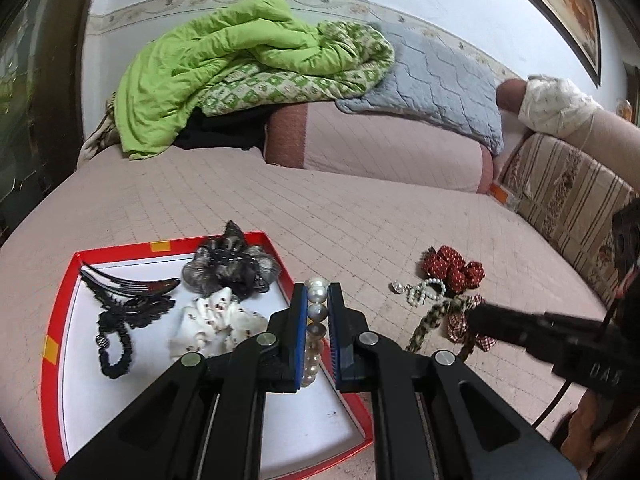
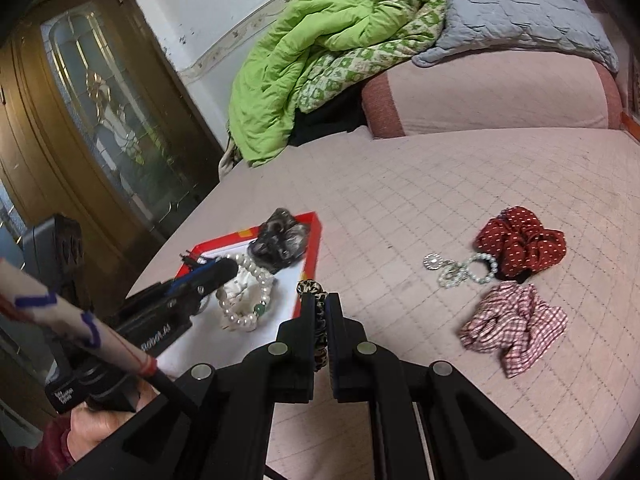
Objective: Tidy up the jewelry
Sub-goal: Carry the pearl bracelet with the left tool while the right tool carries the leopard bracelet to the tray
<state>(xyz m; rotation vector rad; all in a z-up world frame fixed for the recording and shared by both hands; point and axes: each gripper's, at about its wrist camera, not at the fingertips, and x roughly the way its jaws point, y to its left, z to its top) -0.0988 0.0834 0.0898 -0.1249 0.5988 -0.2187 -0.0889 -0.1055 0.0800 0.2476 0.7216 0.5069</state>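
My left gripper (image 1: 317,292) is shut on a pearl bracelet (image 1: 316,312) and holds it over the right edge of the red-rimmed tray (image 1: 60,292); the bracelet also shows in the right wrist view (image 2: 248,300). The tray holds a black hair comb (image 1: 128,286), a black lace band (image 1: 116,340), a grey-black scrunchie (image 1: 228,268) and a white scrunchie (image 1: 216,324). My right gripper (image 2: 320,296) is shut on a leopard-print scrunchie (image 2: 318,328) beside the tray. On the bed lie a red dotted scrunchie (image 2: 520,244), a small pearl bracelet with charm (image 2: 464,268) and a red checked scrunchie (image 2: 516,324).
The pink quilted bed (image 1: 320,208) carries a green quilt (image 1: 224,68), a grey pillow (image 1: 436,76) and a pink bolster (image 1: 380,144) at the back. A striped cushion (image 1: 568,192) is at the right. A wooden door (image 2: 80,120) stands left of the bed.
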